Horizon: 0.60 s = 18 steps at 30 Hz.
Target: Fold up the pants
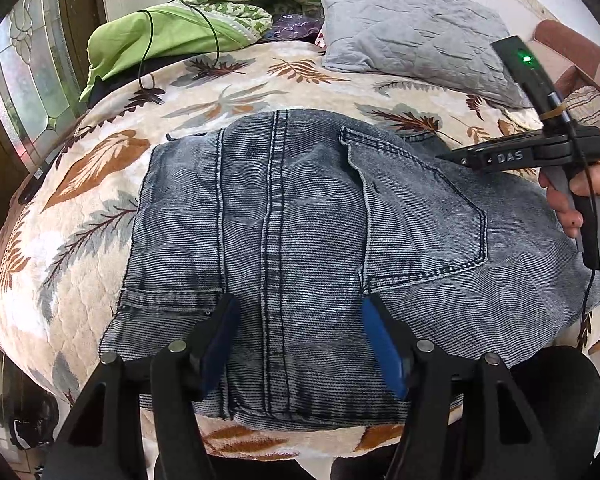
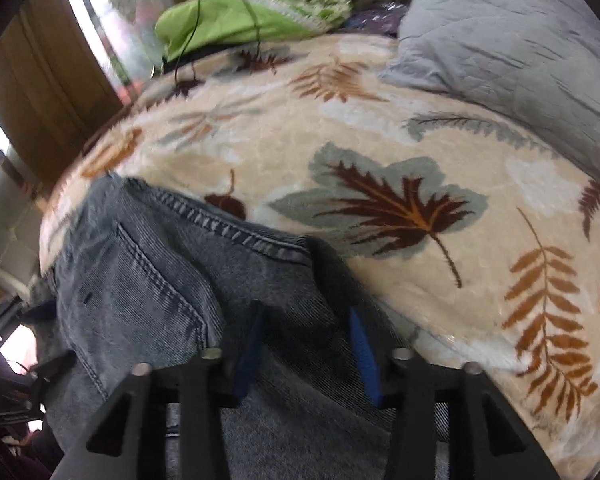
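- Pants (image 1: pixel 300 216): grey-blue denim, already doubled into a compact stack, lying flat on the leaf-print blanket (image 1: pixel 100 184) near the bed's front edge. Back pocket faces up; the centre seam runs from the near edge straight away from the left wrist camera.
- Left gripper (image 1: pixel 300 340): fingers spread apart, one either side of that centre seam, over the near part of the stack. Nothing is between the pads; whether they touch the cloth cannot be told.
- Right gripper (image 2: pixel 306 344): at the stack's right end, by the waistband edge beyond the pocket. Fingers apart, with denim lying between and under them; the view is blurred, so whether it grips cannot be told.
- Key relation: the stack's long axis lies left to right across the left view. The right gripper sits at one short end and the left at mid-length on the near edge.
- Judgement: a further fold would carry the right end over toward the left; the right gripper is nearer that end.
- Grey pillow (image 1: pixel 412 28) and green bedding (image 1: pixel 172 36) lie well apart, at the far side.
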Motion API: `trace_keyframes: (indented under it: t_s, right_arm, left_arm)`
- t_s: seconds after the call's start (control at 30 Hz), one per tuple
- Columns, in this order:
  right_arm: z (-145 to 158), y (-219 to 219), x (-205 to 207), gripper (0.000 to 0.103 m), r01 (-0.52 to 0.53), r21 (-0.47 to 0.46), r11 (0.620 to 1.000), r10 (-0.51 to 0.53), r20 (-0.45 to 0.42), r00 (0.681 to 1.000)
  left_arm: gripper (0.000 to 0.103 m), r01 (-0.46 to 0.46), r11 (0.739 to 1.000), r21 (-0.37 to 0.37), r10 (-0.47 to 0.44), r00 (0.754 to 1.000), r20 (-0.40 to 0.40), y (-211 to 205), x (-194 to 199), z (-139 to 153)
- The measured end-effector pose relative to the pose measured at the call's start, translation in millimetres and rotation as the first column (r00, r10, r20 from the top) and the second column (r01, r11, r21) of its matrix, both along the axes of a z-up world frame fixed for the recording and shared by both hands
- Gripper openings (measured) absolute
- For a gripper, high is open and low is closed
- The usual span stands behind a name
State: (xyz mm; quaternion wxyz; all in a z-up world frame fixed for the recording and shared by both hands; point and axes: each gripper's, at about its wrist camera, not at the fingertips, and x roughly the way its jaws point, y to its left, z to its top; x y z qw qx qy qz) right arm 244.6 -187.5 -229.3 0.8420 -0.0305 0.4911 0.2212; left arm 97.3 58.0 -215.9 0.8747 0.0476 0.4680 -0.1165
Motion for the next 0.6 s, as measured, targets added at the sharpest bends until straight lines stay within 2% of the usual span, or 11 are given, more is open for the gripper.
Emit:
trace_keyframes:
  t_s: [0.07, 0.13, 0.27, 0.4, 0.6]
  right_arm:
    - [-2, 6, 2, 0.008, -0.029, -0.042, 0.999, 0.029, -0.007, 1.000]
    - [3, 13, 0, 0.005, -0.041, -0.103, 0.994, 0.043, 0.018, 0.999]
    - [15, 22, 0, 0.003, -0.034, -0.173, 0.984, 0.048, 0.074, 0.996]
    - [26, 18, 11, 0.003, 0.015, -0.140, 0.990, 0.001, 0.116, 0.993]
    - [4, 1, 35, 0.002, 0.147, -0.106, 0.984, -0.137, 0.090, 0.986]
  left_arm:
    - [0.065, 0.001, 1.000, 0.001, -0.001, 1.000, -0.001, 0, 0, 0]
    - [0.065, 0.000, 1.000, 0.001, 0.000, 1.000, 0.000, 0, 0, 0]
    - [0.065, -0.006, 1.000, 0.002, 0.006, 1.000, -0.004, 0, 1, 0]
    - [0.065, -0.011, 1.000, 0.004, 0.011, 1.000, -0.011, 0, 1, 1]
    - [0.065, -0.023, 1.000, 0.013, 0.024, 1.000, -0.018, -1, -1, 3]
